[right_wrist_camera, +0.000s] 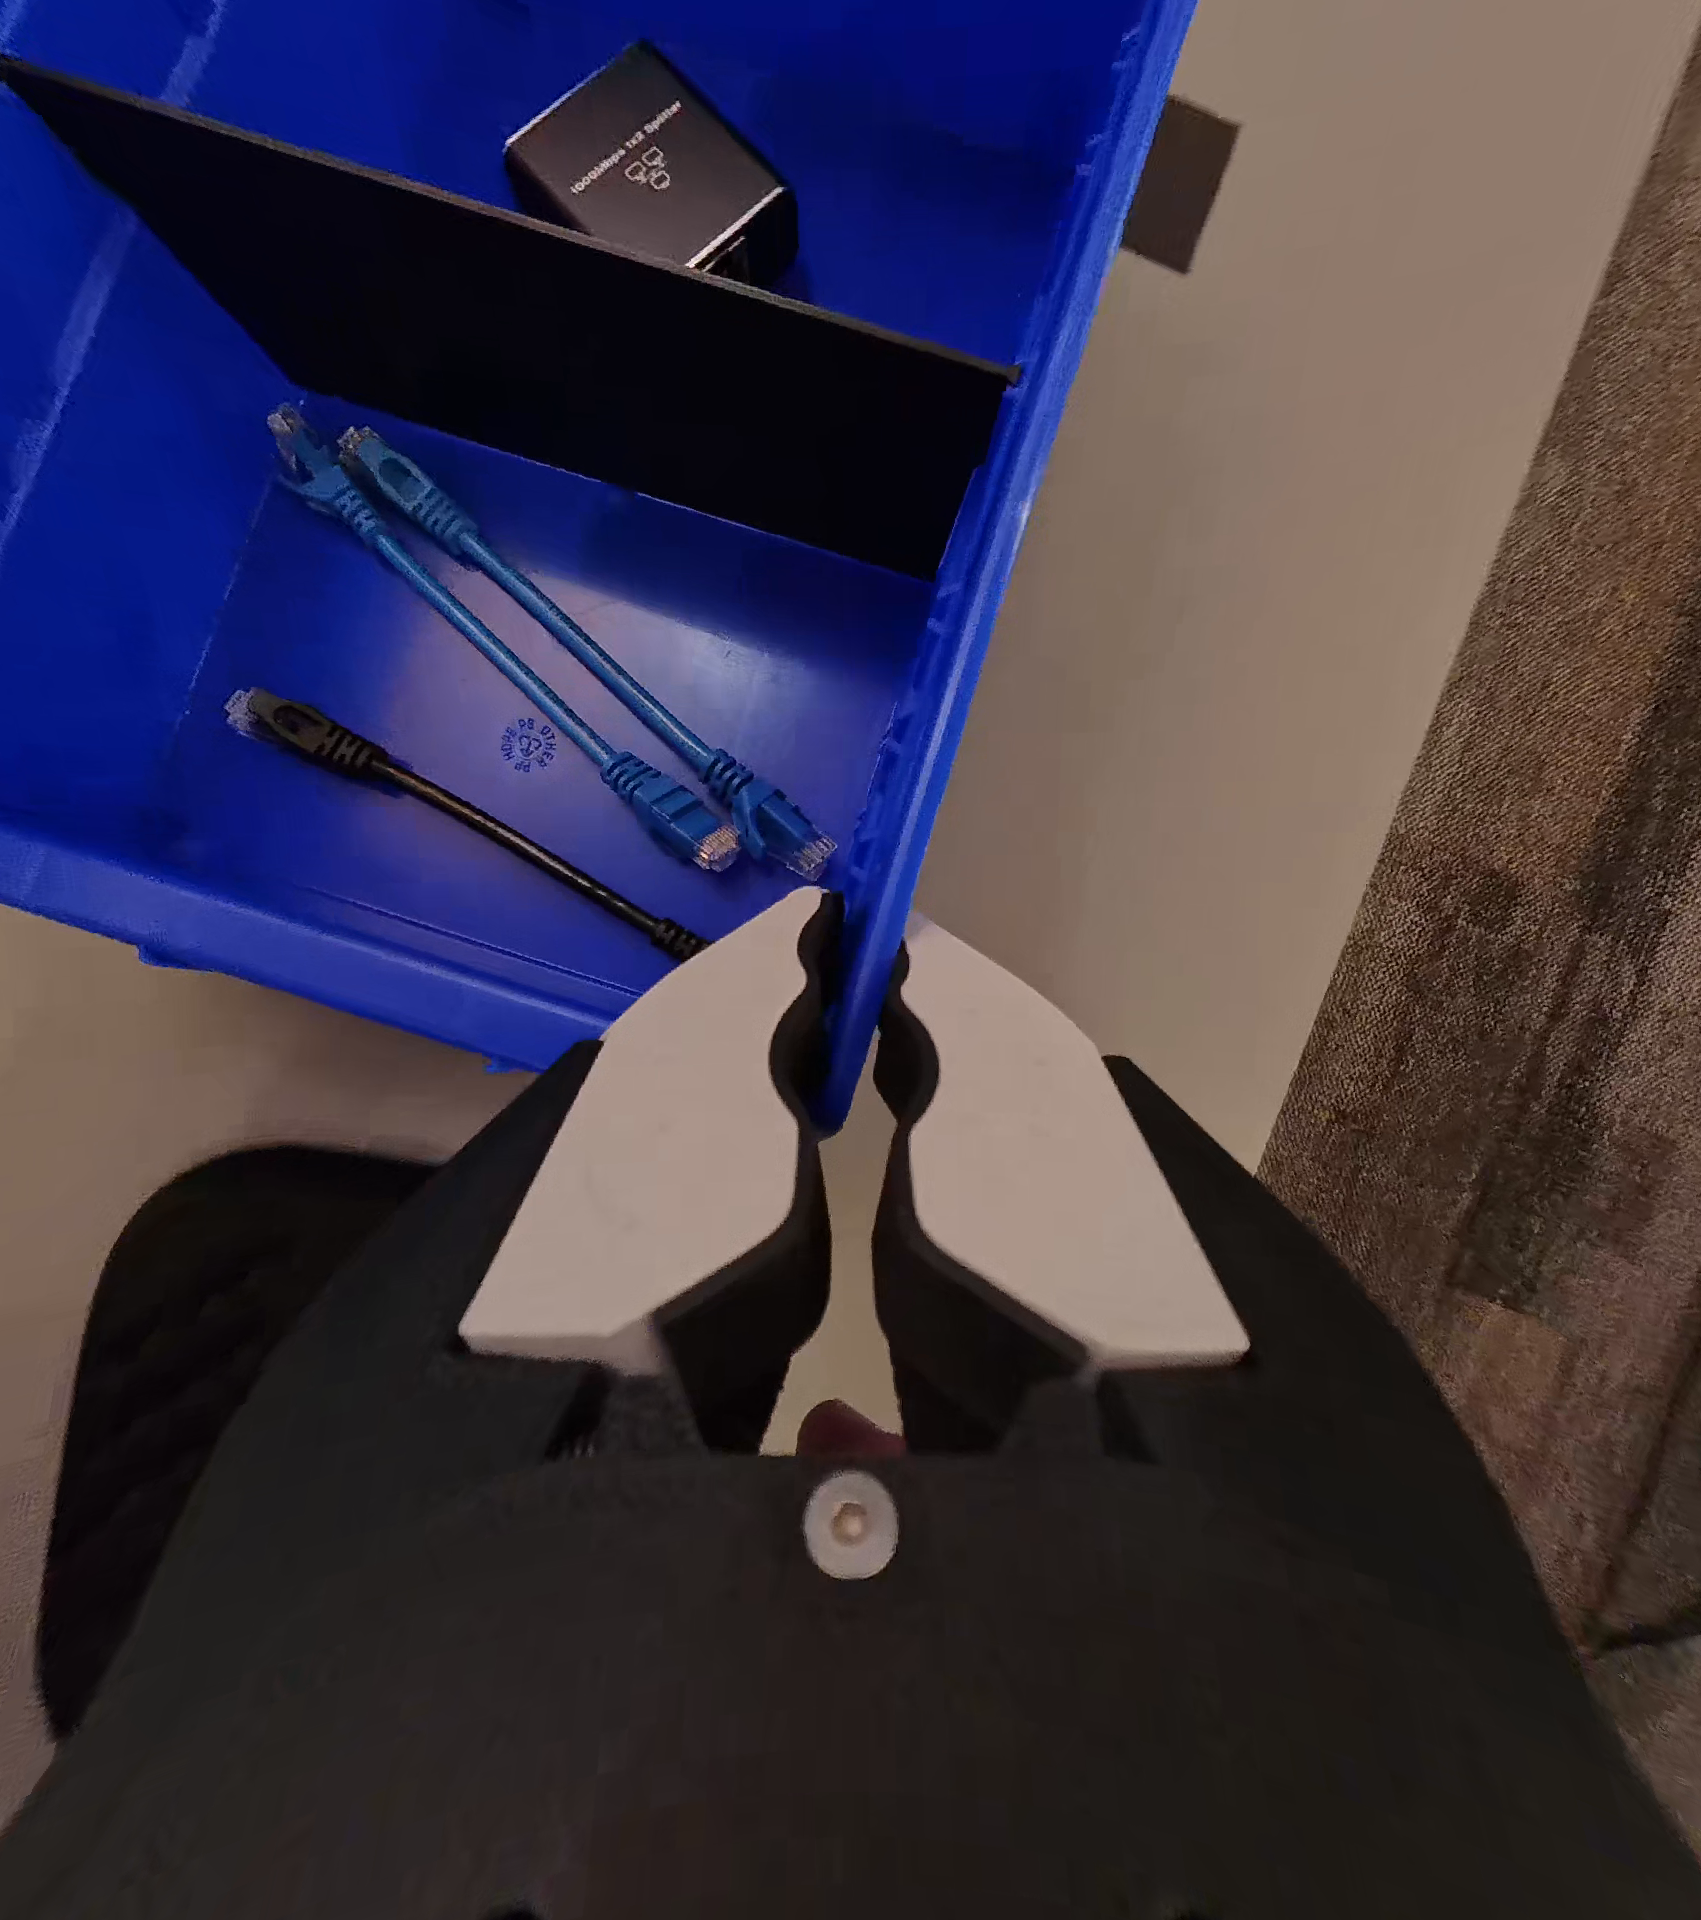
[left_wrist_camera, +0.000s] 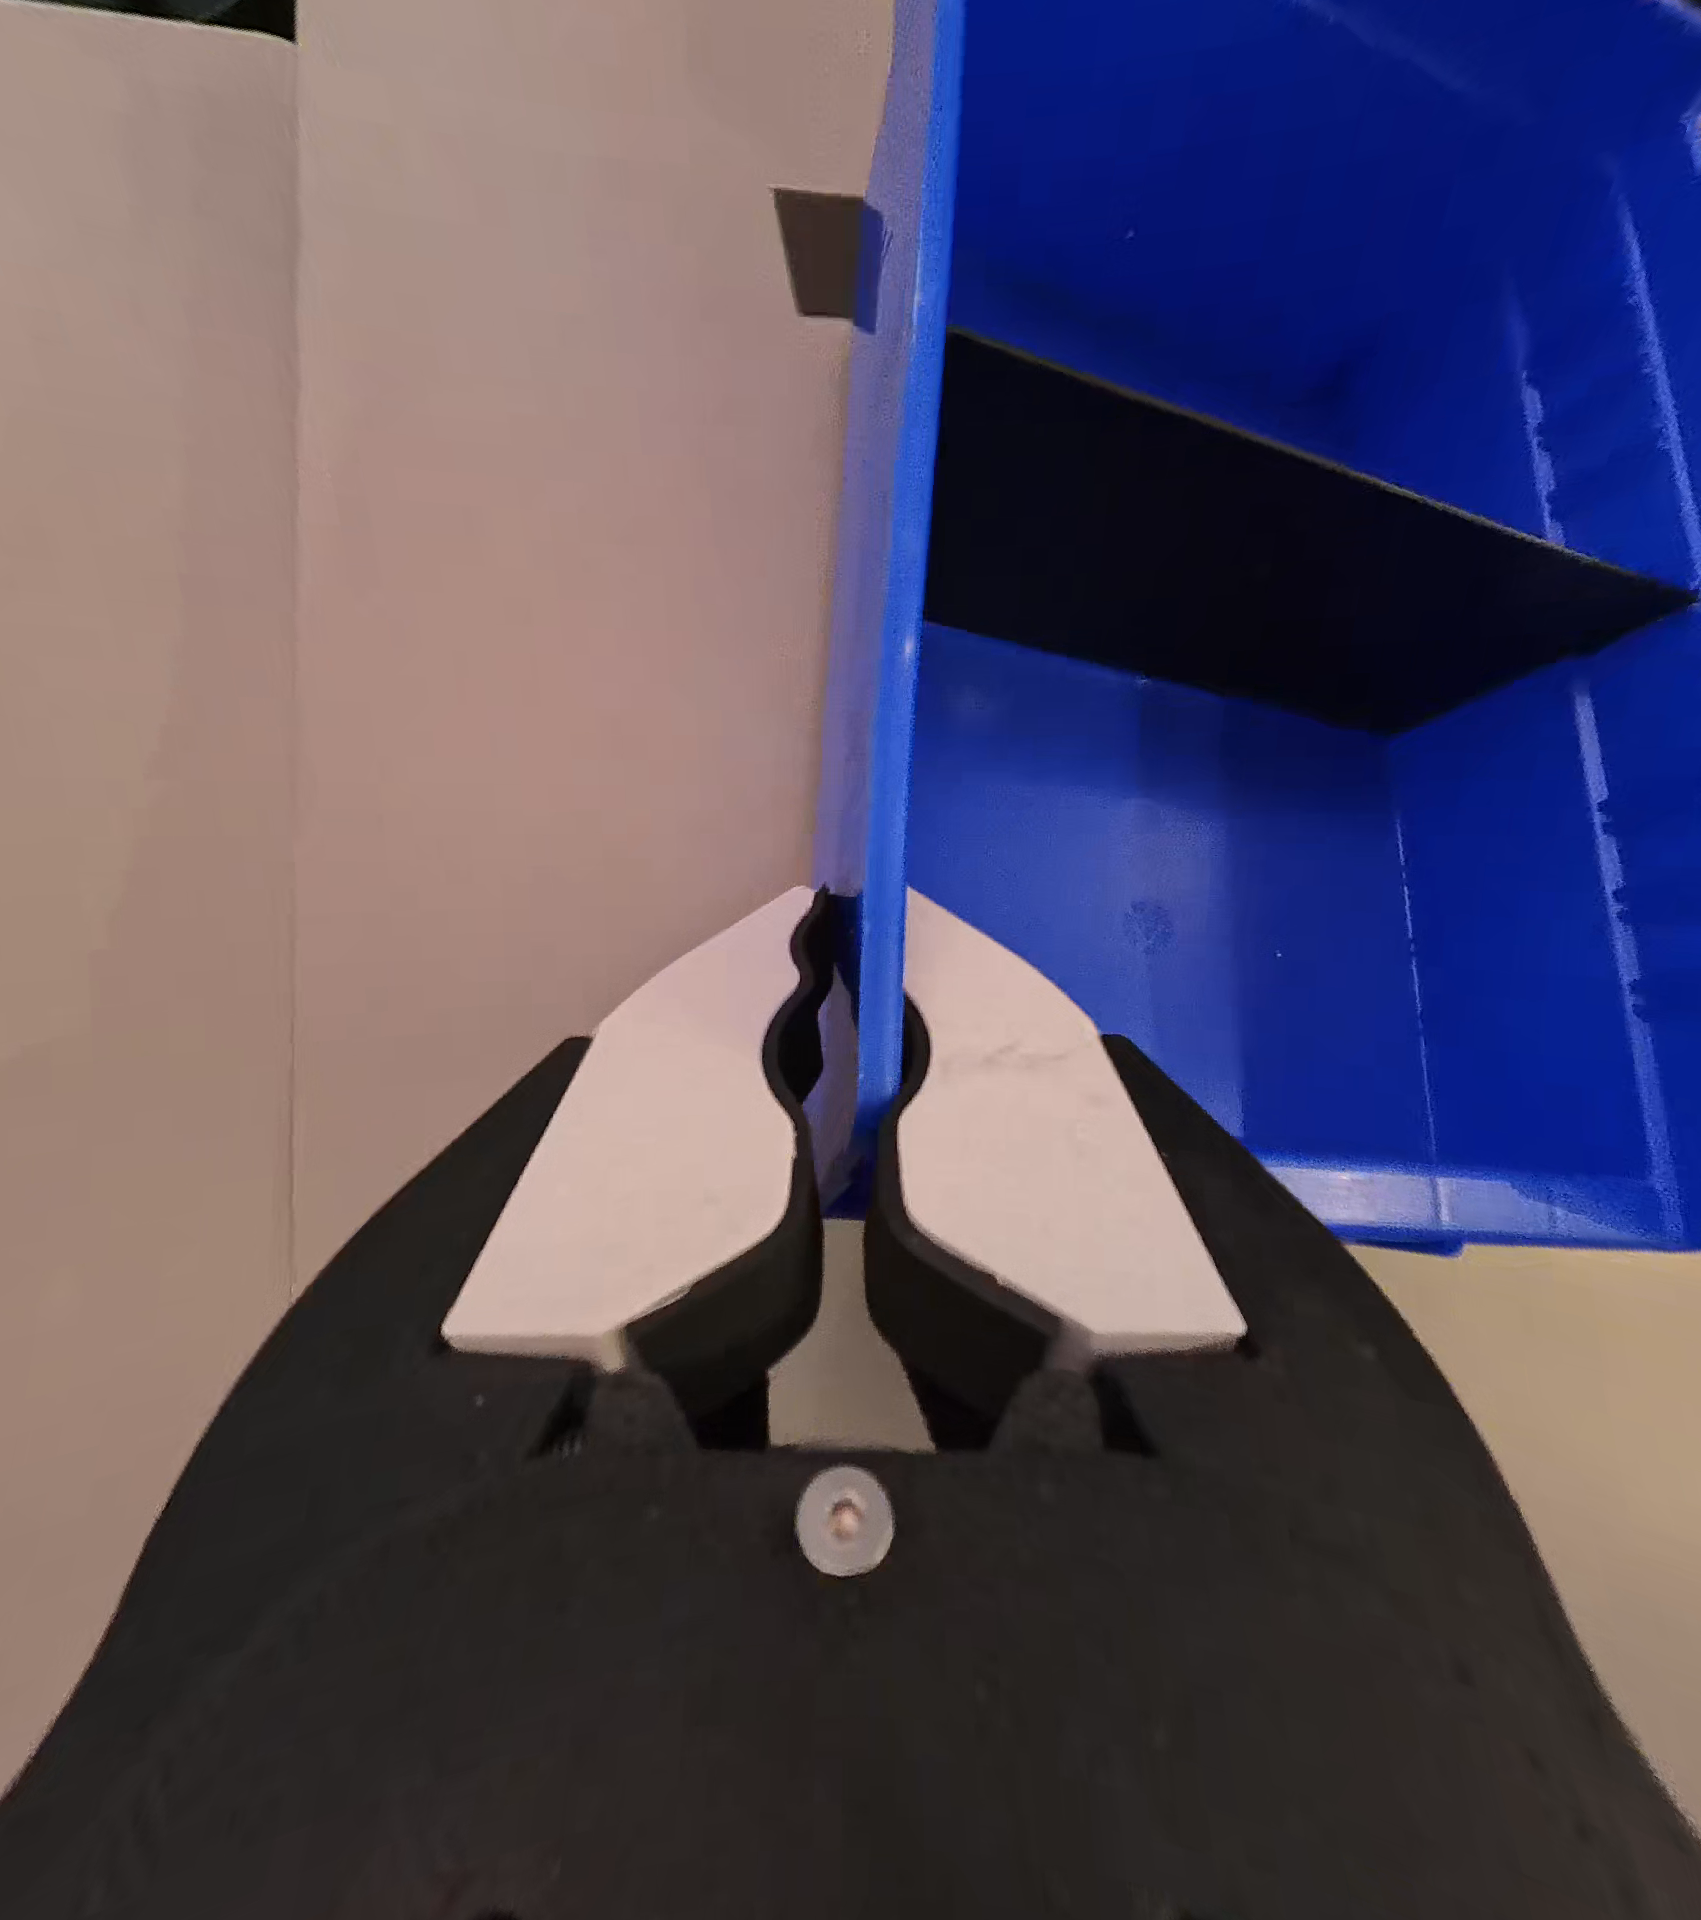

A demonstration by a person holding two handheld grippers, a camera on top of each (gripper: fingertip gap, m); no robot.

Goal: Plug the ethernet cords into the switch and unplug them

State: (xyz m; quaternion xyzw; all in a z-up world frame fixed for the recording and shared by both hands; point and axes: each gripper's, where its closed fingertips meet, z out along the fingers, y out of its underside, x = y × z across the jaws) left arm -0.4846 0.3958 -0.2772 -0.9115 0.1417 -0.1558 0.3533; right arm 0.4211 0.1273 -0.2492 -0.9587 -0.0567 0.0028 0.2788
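Blue ethernet cords and a black cord lie diagonally in the bin's near compartment, switch behind the black divider, just ahead-left of the right gripper, which, like the left gripper, pinches a bin wall.

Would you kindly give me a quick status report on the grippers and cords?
Left gripper and right gripper clamp opposite blue bin walls. Three cords loose inside, unplugged. Black divider separates switch.

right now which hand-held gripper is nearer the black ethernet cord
Right. The right hand-held gripper clamps the blue bin wall beside the black ethernet cord; the left hand-held gripper grips the opposite wall.
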